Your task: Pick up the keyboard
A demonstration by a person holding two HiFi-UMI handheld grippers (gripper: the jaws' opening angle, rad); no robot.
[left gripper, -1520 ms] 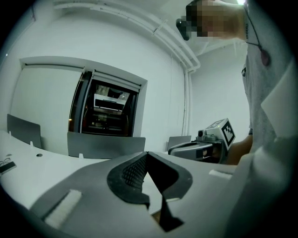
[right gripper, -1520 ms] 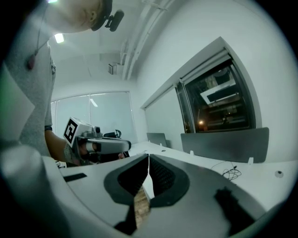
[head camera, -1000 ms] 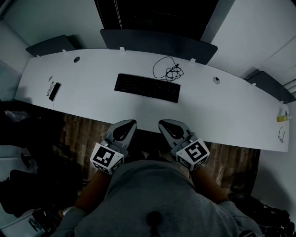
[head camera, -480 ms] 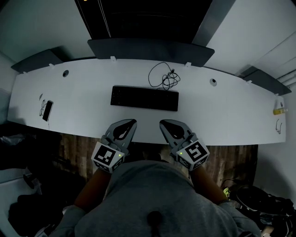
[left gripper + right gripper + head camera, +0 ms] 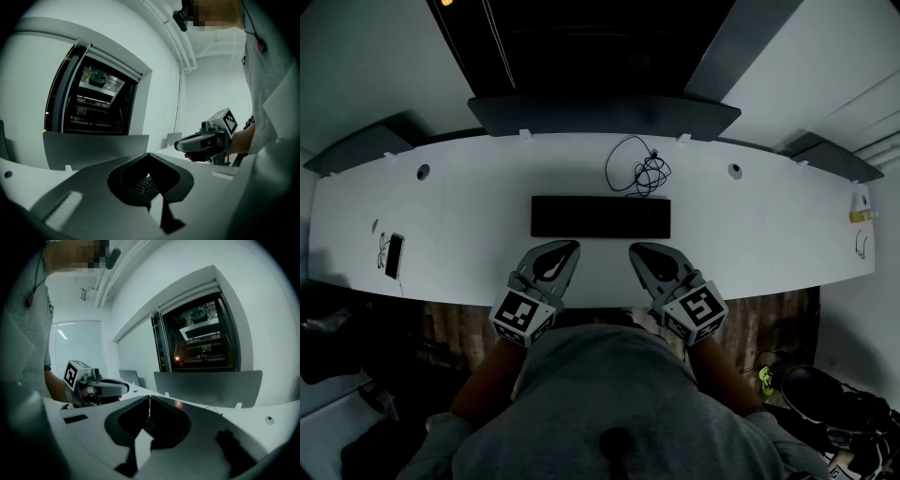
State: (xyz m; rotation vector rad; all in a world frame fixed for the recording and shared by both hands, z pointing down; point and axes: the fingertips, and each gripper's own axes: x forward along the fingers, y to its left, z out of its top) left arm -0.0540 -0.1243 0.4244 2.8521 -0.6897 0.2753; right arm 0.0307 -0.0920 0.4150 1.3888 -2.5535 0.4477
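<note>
A black keyboard (image 5: 600, 217) lies flat on the long white desk (image 5: 478, 234), just beyond both grippers in the head view. My left gripper (image 5: 567, 247) hovers over the desk's near edge, a little short of the keyboard's left half, jaws shut and empty. My right gripper (image 5: 636, 250) is level with it, short of the keyboard's right half, also shut on nothing. Through the left gripper's jaw window a patch of keys (image 5: 146, 185) shows. The right gripper (image 5: 180, 146) appears in the left gripper view, and the left gripper (image 5: 125, 387) in the right gripper view.
A tangled black cable (image 5: 642, 171) lies behind the keyboard. A phone (image 5: 393, 255) with a cord rests at the desk's left end, a small yellow object (image 5: 857, 217) at the far right. Grey divider panels (image 5: 600, 112) stand along the desk's back edge. Wooden floor (image 5: 450, 323) shows below.
Both grippers have moved forward together from in front of the desk to over its near edge, closer to the keyboard. Their jaws stayed shut.
</note>
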